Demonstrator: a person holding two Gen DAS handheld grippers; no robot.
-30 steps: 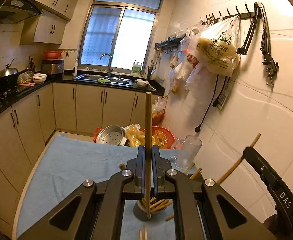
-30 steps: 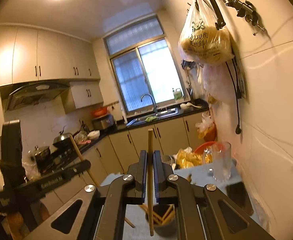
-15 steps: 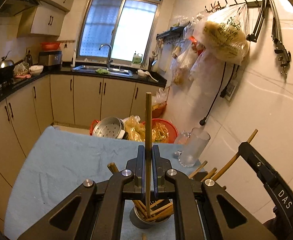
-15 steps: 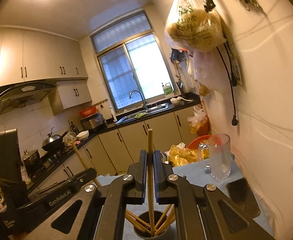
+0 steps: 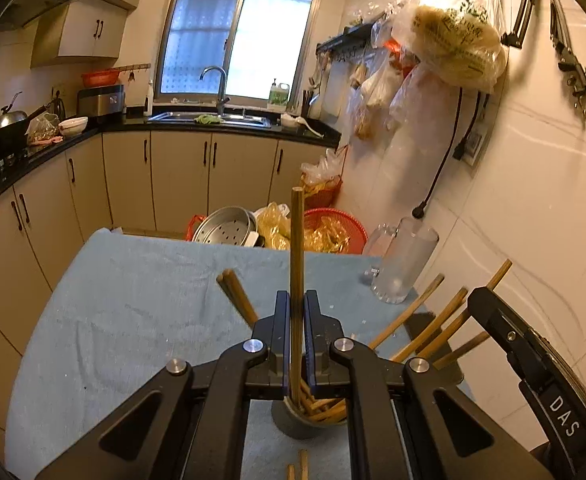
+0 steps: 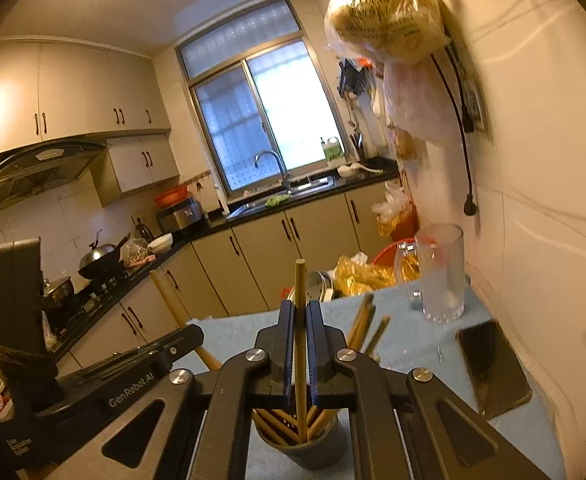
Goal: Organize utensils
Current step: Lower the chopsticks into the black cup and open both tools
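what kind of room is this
A lived-in home kitchen, it seems. A sink with a tap sits under the window, a wok stands on the stove at left, and cabinets run below the dark countertop.

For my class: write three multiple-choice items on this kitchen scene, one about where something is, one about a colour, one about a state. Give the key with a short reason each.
1. Where does the clear glass mug stand?
A. on the blue-clothed table near the wall
B. in the sink
C. on the stove

2. What colour is the cup holding the chopsticks?
A. red
B. dark grey
C. white

3. What is the left gripper doing?
A. hanging open
B. shut on one upright chopstick
C. gripping the mug

Key: 1 A, the mug sits on the cloth at the table's wall side. 2 B, its wall looks dark grey in both views. 3 B, the jaws press a single chopstick whose lower end reaches into the cup.
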